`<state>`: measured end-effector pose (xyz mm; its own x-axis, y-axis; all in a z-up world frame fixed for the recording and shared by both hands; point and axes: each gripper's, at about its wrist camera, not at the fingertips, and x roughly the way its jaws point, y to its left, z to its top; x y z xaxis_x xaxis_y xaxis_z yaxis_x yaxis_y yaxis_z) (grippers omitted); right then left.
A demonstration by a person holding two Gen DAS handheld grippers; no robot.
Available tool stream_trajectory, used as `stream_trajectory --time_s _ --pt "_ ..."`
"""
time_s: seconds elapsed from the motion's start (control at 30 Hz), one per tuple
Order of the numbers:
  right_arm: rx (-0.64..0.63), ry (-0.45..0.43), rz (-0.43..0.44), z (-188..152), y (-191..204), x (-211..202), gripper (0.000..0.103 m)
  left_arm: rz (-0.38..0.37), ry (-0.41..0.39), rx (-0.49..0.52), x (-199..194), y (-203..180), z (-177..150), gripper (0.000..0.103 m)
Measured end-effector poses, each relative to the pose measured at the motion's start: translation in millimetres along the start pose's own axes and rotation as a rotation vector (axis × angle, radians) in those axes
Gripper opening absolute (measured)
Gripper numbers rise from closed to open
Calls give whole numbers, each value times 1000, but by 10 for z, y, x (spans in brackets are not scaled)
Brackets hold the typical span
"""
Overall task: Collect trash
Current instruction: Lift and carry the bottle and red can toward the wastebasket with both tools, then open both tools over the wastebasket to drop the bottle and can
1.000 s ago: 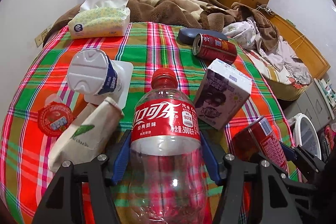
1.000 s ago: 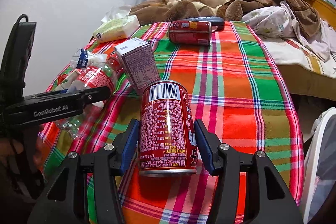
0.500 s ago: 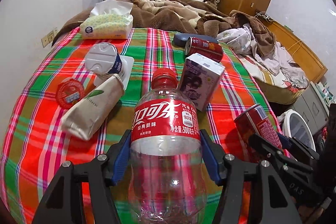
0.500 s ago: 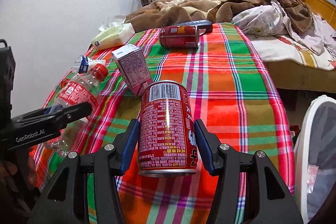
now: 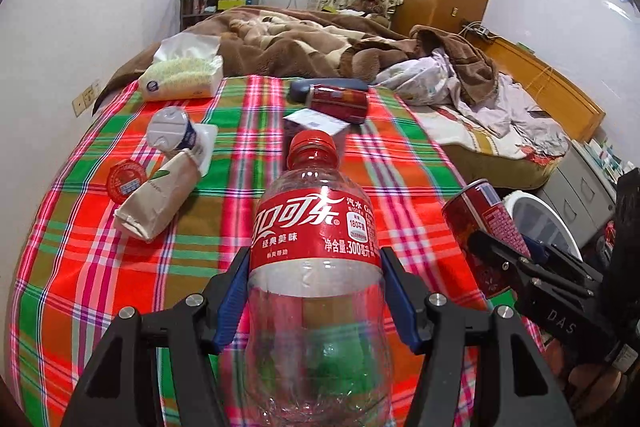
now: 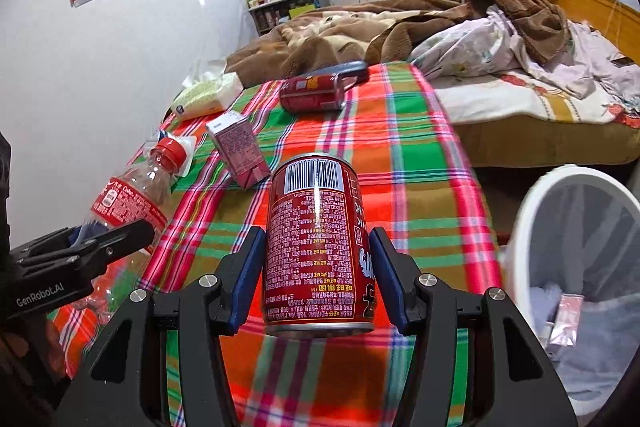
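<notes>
left gripper (image 5: 314, 291): my jaws are clamped on the empty cola bottle (image 5: 314, 267), red cap pointing away from me, lifted clear of the plaid cloth (image 5: 80, 267)

right gripper (image 6: 318, 267): jaws squeezing a red can (image 6: 318, 247), barcode end up, held above the cloth

trash bin (image 6: 532, 211): white, lined with a bag, sits low on the right just past the cloth's edge, a few scraps already inside

left on the cloth: second red can (image 5: 338, 101) lying on its side, pink carton (image 6: 238, 151), paper bag (image 5: 160, 195), yogurt cup (image 5: 170, 129), red lid (image 5: 126, 181)

tissue pack (image 5: 182, 79): far end, by the brown blanket (image 5: 288, 43)
</notes>
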<state>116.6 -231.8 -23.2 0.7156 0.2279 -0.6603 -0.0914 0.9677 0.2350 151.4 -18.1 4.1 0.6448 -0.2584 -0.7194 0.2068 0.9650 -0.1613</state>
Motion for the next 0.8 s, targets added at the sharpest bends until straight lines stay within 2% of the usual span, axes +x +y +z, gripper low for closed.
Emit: stream_trajectory --time_s 0.4,0.8 --pt "51 -75 -70 -66 -445 -419 55 -61 -49 100 -174 -682 -20 62" --pt "130 -121 -176 -128 -985 -744 55 -170 -45 221 -129 -1551 -26 62"
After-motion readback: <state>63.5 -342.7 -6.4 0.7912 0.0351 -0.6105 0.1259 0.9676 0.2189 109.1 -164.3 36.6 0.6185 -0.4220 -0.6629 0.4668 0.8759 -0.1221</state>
